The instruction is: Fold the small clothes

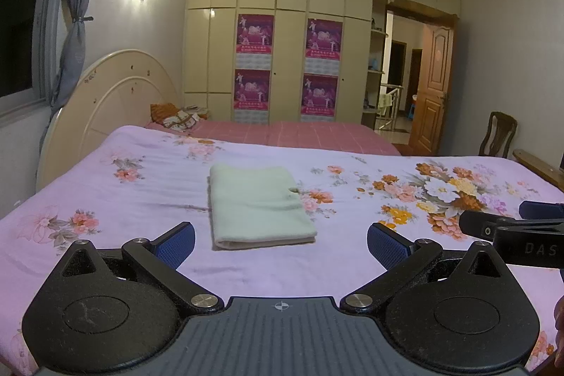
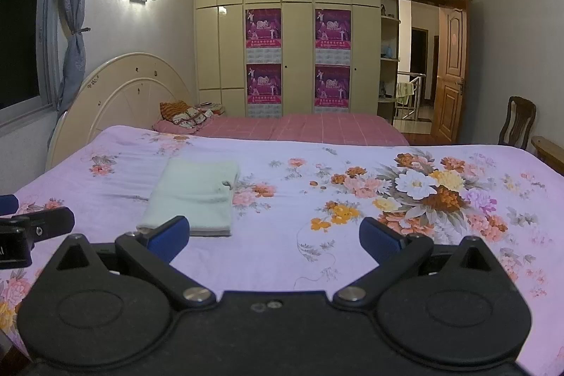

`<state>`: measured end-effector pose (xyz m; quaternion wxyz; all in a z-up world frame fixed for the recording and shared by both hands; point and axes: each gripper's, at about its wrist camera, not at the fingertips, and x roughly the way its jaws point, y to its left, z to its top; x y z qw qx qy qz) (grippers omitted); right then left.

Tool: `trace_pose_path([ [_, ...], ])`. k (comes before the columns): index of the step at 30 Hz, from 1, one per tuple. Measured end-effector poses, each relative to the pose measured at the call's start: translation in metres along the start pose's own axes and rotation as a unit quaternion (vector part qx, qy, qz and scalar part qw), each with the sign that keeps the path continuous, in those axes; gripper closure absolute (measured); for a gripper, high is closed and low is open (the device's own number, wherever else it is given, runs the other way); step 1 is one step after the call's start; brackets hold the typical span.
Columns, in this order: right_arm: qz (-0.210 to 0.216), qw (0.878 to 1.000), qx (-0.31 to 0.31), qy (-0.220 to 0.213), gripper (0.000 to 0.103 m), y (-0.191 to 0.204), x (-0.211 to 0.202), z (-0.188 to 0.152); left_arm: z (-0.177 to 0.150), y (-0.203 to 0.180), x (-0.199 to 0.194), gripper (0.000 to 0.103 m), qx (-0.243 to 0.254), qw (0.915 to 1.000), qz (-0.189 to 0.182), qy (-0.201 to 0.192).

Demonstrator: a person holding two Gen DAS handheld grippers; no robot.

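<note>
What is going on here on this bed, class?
A person holds two tongs over a floral bedsheet. The left tongs and right tongs are both open and hold nothing. A pale green cloth lies folded into a neat rectangle ahead of them, untouched, so the folding looks finished.

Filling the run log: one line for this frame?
left claw: open | right claw: open | cloth: folded on bedspread, untouched

Pale green cloth, folded into a flat rectangle, lying on floral bedsheet
</note>
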<state>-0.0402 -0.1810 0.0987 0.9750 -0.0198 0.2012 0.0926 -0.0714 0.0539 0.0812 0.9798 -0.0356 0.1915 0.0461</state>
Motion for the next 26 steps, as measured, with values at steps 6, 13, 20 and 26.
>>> trace_pose_path([
  [6,0.001,1.0,0.0,0.001,0.001,-0.001,0.0,-0.001,0.001,0.0,0.001,0.0,0.001,1.0,0.0,0.0],
  [13,0.001,1.0,-0.001,0.007,0.001,0.001,0.009,-0.001,0.001,0.002,0.003,0.0,-0.002,1.0,0.003,0.0],
  [20,-0.001,1.0,-0.004,0.009,0.001,0.004,0.012,-0.002,0.0,0.008,0.005,0.0,0.001,0.9999,0.007,-0.014],
  [26,-0.002,1.0,-0.004,0.011,0.001,0.005,0.016,-0.003,0.0,0.008,0.007,0.001,0.007,0.9999,-0.004,-0.012],
])
